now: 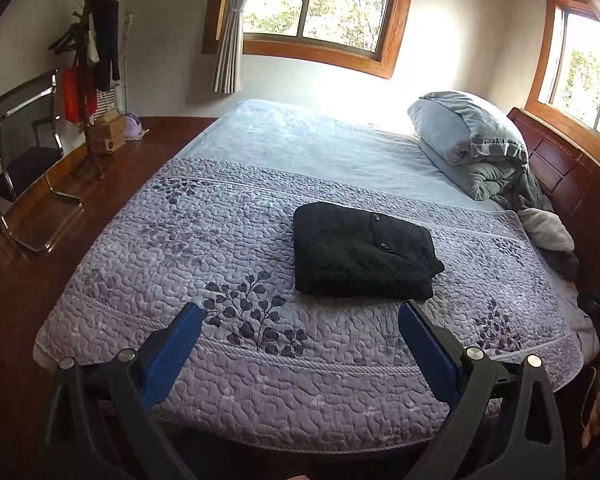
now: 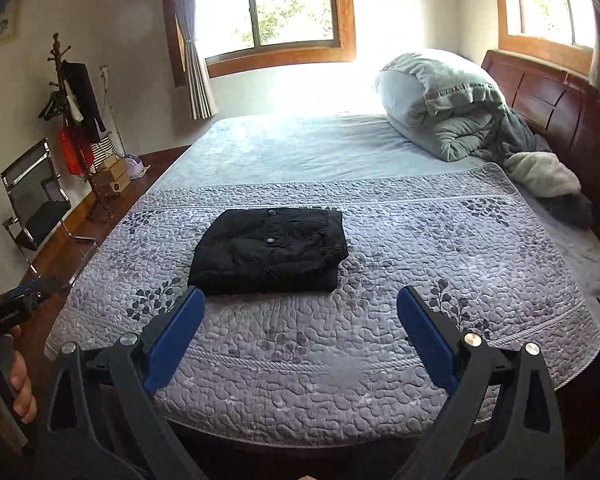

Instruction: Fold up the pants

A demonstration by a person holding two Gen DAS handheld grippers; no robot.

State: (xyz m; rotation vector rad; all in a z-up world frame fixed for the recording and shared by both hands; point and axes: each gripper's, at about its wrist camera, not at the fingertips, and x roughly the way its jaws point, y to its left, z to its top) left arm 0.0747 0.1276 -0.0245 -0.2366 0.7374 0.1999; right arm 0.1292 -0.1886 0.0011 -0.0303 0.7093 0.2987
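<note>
Both claws, left claw (image 1: 302, 312) and right claw (image 2: 300, 298), gape empty above one folded pants (image 1: 360, 254) bundle.

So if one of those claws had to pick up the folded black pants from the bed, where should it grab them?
Probably the near folded edge of the pants, coming in low from the foot of the bed. That edge faces the grippers as a thick, rounded stack, so one finger could slide under all layers and the other press on top. The far right corner looks looser and might unfold.

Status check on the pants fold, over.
Left gripper and right gripper open, empty. Pants folded on quilt, untouched. Nothing in the way.
</note>
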